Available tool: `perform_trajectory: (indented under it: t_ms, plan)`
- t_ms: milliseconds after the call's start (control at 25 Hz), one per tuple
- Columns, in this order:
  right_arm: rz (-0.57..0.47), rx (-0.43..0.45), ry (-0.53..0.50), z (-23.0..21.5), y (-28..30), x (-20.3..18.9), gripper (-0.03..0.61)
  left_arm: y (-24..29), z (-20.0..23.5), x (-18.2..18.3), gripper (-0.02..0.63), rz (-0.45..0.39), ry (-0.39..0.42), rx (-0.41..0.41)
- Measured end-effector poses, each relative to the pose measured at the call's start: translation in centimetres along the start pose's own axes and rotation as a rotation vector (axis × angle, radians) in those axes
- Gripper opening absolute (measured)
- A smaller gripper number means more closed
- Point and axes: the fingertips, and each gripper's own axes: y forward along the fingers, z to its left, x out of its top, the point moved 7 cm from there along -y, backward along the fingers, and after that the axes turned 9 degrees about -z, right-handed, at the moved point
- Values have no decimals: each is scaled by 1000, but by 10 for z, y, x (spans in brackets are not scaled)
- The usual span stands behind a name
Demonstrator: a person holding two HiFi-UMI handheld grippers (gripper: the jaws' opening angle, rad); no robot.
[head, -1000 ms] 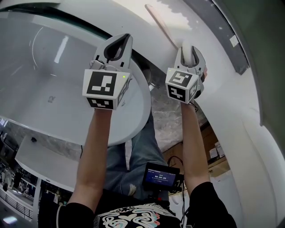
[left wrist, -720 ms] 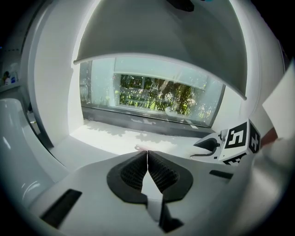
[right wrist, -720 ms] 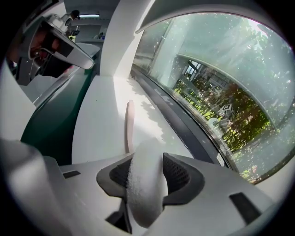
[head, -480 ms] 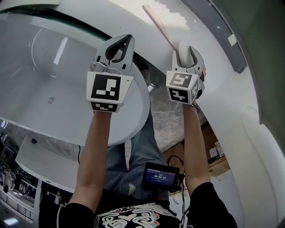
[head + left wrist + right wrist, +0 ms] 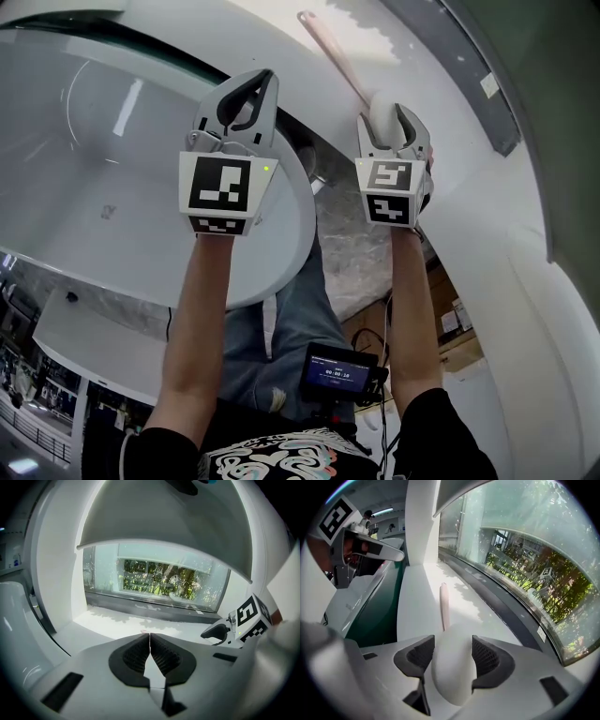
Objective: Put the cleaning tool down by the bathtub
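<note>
Two grippers show in the head view, and the work is at its release step. The right gripper, at upper centre-right of the frame, has its jaws spread wide, having just been opening. The white rounded head of the cleaning tool sits between them but, as far as that gripper's own view shows, is no longer squeezed. The tool's long pale pink handle runs toward the upper centre of the frame and lies flat on the white ledge beside the bathtub, which fills the left of the frame. The left gripper hangs over the tub's rim with its jaws pressed together on nothing. Judged from this, the tool is already down where the task wants it. The next move calls for drawing the right gripper straight back off the head without nudging it, so the handle does not roll or slide toward the tub.
</note>
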Motion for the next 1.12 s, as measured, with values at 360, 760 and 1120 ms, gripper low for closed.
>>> perform_trajectory:
  t_ms: [360,760,1120]
  plan:
    - [6,-5,-11,1,-5,2,247,4,-4,1,17,-1,-12,-11]
    - [7,17,28,2,-8,3,252,2,-5,-1,17,8,-24,-16]
    - [-48,-24,-34,0,-25,14,252,0,-5,10,17,-7,-17,-13]
